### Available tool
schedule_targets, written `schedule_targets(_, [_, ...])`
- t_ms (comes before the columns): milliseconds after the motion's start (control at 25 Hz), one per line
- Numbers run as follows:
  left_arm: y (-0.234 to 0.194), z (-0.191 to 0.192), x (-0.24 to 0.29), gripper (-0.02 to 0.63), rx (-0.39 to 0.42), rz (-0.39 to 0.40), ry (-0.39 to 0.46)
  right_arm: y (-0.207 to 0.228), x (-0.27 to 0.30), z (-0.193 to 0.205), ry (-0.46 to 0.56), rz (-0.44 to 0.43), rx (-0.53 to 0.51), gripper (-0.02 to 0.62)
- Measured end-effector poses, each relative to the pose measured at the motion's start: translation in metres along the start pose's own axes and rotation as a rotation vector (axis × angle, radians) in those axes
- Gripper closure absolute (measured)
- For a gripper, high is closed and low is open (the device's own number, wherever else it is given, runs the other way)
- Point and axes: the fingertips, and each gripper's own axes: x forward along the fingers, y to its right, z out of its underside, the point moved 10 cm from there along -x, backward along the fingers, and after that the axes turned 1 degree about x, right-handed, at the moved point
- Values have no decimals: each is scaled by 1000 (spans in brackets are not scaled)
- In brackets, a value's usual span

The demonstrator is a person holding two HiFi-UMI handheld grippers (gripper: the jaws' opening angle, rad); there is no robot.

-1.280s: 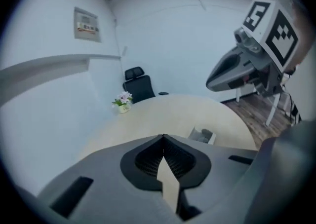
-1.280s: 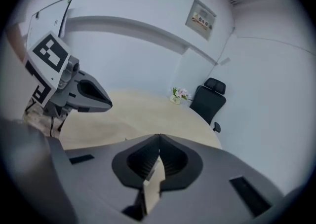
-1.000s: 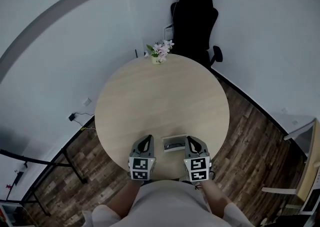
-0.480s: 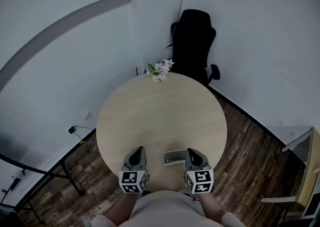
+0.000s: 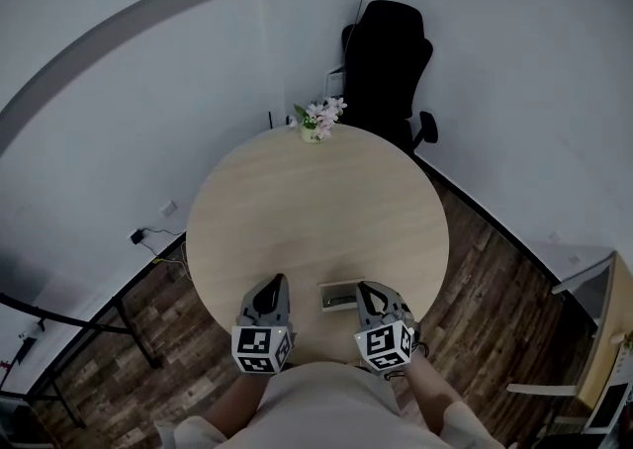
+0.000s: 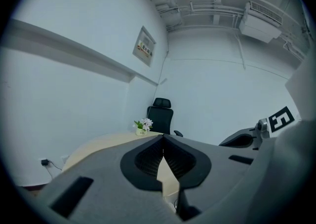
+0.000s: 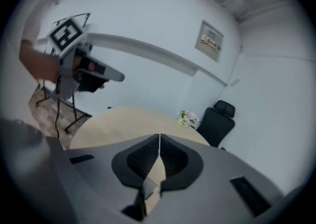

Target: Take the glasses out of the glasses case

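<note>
In the head view the glasses case (image 5: 339, 296), small, grey and rectangular, lies on the round wooden table (image 5: 316, 210) near its front edge. I cannot tell from here whether it is open or what it holds. My left gripper (image 5: 271, 284) hovers just left of the case and my right gripper (image 5: 366, 290) just right of it, neither touching it. Seen along the left gripper (image 6: 163, 137), the jaws meet at the tips with nothing between them. The right gripper (image 7: 159, 134) is likewise shut and empty.
A small pot of pink flowers (image 5: 318, 121) stands at the table's far edge, with a black office chair (image 5: 390, 59) behind it against the white wall. Dark wood flooring surrounds the table. A cable and plug (image 5: 143, 236) lie on the floor at the left.
Both grippers have drawn back a little toward my body. The left one has risen and shifted left, away from the case. The right one has rolled. The case has not moved.
</note>
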Motion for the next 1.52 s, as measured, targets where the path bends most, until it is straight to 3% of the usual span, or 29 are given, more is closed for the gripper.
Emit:
schedule_targets(160, [-3, 3, 2, 601, 7, -11, -9, -21, 22, 12, -52, -139, -377, 578])
schedule_targets(280, [-8, 6, 1, 601, 2, -23, -15, -37, 41, 26, -109, -257, -527, 577])
schedule_targets(360, [-9, 8, 1, 601, 1, -30, -21, -45, 53, 38, -154, -313, -612, 455])
schedule_targets(400, [-10, 10, 1, 601, 0, -35, -23, -48, 59, 44, -171, -331, -644, 456])
schedule_targets(920, [-31, 26, -14, 601, -16, -94, -63, -70, 118, 119, -416, -530, -731, 476])
schedule_targets(1520, [-50, 44, -27, 601, -39, -152, -124, -86, 166, 141, -524, -588, -787, 497])
